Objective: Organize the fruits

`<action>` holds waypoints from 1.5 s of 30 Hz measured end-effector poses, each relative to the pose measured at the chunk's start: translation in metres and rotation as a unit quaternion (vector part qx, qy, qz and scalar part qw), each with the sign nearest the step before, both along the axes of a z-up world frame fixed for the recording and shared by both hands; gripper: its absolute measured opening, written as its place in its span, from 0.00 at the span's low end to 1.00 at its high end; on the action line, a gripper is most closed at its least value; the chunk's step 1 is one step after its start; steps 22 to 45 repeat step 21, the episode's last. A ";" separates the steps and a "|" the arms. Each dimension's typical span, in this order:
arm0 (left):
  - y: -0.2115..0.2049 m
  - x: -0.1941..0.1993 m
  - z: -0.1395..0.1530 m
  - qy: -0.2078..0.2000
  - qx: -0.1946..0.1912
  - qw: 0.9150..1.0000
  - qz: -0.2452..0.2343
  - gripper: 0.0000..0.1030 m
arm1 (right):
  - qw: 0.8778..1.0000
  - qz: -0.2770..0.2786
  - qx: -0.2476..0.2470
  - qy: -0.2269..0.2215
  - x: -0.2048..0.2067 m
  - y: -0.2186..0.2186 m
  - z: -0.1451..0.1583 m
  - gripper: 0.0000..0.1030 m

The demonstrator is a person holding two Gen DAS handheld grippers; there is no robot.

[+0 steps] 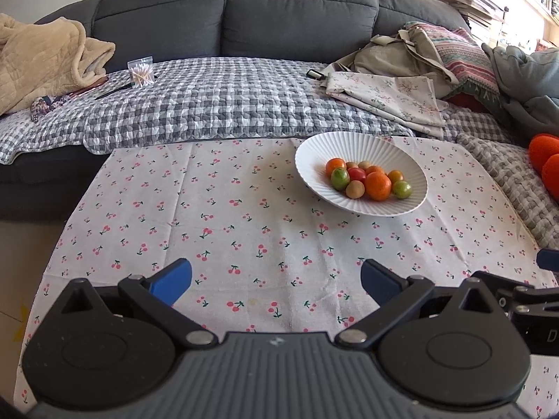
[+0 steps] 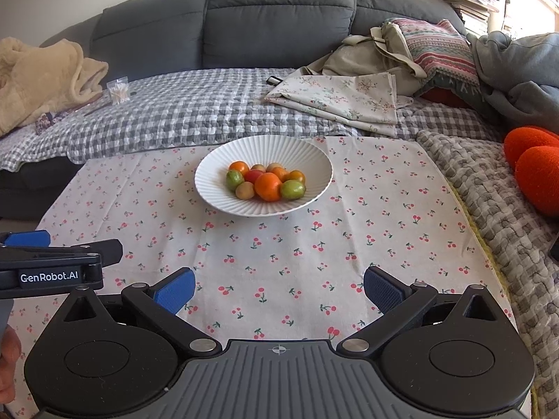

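Observation:
A white ribbed bowl (image 1: pixel 314 153) (image 2: pixel 216 164) sits on the cherry-print cloth (image 1: pixel 227 230) (image 2: pixel 314 244), holding several small fruits: orange ones (image 1: pixel 377 185) (image 2: pixel 268 186), green ones (image 1: pixel 339 178) (image 2: pixel 292 189), a red one (image 2: pixel 253 175) and a brownish one (image 1: pixel 355 189) (image 2: pixel 245 190). My left gripper (image 1: pixel 276 281) hovers open over the cloth, well short of the bowl and to its left. My right gripper (image 2: pixel 278 289) also stands open, nothing between its fingers, with the bowl straight ahead. The left gripper's body (image 2: pixel 52 262) shows at the left edge of the right wrist view.
A dark grey sofa (image 1: pixel 297 10) with a checked quilt (image 1: pixel 209 104) lies behind the cloth. A beige blanket (image 1: pixel 38 56), a cotton-swab box (image 1: pixel 140 71), folded floral fabric (image 1: pixel 384 94), a bag and patterned cushion (image 1: pixel 454 52) rest on it. Orange round cushions (image 2: pixel 534 164) sit right.

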State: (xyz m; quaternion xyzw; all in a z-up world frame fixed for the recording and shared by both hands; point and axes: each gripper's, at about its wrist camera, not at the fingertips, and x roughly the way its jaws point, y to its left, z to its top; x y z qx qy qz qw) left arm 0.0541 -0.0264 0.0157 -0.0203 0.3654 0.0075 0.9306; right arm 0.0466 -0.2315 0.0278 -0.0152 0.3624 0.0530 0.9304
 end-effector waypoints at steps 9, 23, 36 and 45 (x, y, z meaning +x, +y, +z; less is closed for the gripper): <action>-0.001 0.000 0.000 0.001 -0.005 1.000 -0.006 0.99 | 1.000 0.000 -0.005 -0.002 -0.001 -0.001 -0.001 1.00; -0.004 0.000 -0.003 0.005 -0.003 1.000 -0.015 0.99 | 1.000 -0.001 -0.007 -0.002 -0.001 -0.001 -0.001 1.00; -0.004 0.000 -0.003 0.005 -0.003 1.000 -0.015 0.99 | 1.000 -0.001 -0.007 -0.002 -0.001 -0.001 -0.001 1.00; -0.004 0.000 -0.003 0.005 -0.003 1.000 -0.015 0.99 | 1.000 -0.001 -0.007 -0.002 -0.001 -0.001 -0.001 1.00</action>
